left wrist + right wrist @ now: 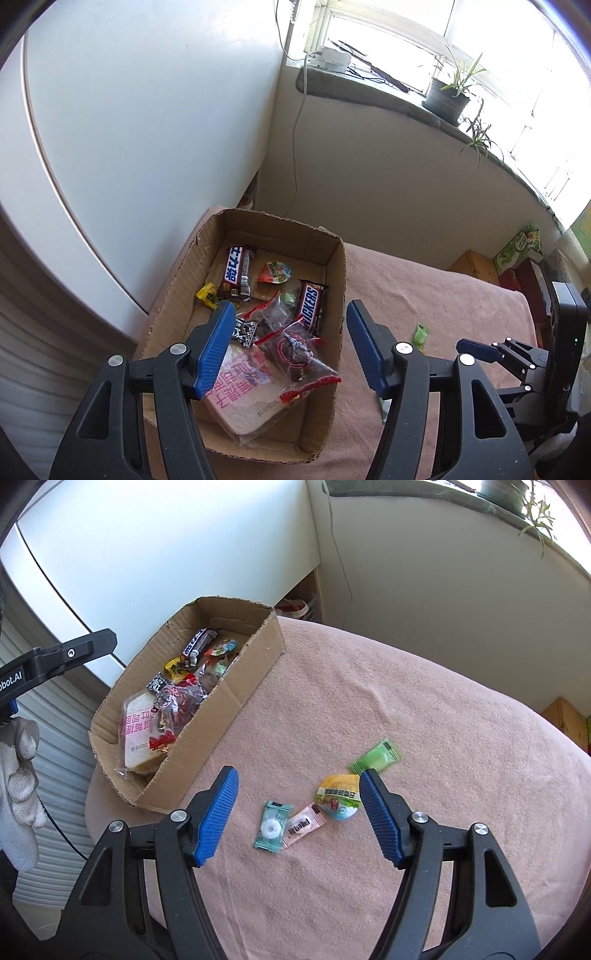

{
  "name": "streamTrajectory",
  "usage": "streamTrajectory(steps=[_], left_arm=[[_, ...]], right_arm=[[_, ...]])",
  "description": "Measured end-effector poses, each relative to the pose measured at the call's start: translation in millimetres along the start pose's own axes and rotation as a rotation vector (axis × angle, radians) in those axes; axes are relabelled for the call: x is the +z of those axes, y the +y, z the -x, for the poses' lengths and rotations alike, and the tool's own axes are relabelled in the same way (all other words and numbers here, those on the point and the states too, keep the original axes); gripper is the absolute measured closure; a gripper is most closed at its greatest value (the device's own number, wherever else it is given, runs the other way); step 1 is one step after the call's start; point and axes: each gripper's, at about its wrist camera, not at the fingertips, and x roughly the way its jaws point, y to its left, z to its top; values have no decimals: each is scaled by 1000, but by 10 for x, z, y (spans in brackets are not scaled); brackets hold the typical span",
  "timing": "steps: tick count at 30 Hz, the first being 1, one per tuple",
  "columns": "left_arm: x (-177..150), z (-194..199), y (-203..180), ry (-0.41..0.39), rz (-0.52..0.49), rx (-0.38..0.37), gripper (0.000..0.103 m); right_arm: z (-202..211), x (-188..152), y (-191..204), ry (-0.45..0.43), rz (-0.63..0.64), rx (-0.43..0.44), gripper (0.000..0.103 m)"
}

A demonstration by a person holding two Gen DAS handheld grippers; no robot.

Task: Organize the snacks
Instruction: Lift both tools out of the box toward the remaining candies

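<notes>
A cardboard box (334, 295) (236, 698) stands on the pink cloth and holds several snacks: a Snickers bar (311, 307), a second chocolate bar (238, 271), a jelly cup (275, 272), red-printed clear packets (295, 354) and a wrapped pink-labelled bread slice (243, 391). My left gripper (291, 345) is open and empty above the box. My right gripper (297, 814) is open and empty above loose snacks on the cloth: a teal ring-candy packet (272, 824), a pink sachet (303, 824), a yellow jelly cup (340, 795) and a green packet (376, 757).
The pink cloth (424, 686) covers a rounded table. A white wall panel (147, 110) is at the left. A windowsill with potted plants (448, 96) and a cable is behind. A wooden box (474, 266) and green carton (521, 247) stand at the far right.
</notes>
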Motion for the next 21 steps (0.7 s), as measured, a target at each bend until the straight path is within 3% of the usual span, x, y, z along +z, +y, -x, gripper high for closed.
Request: streamTrajectory(steps=[10,15,21], left_arm=[[-425,-69,-259,93,9,-84,41],[-594,-103,-496,132,-38,-132,41],[-807,-179,-808,200,-95,-211,43]], right_arm=[[96,-394,-624,41,-124,-84,32],[74,-536,-845,80,-193,-59,32],[70,-494,-906,69,-230,1,32]])
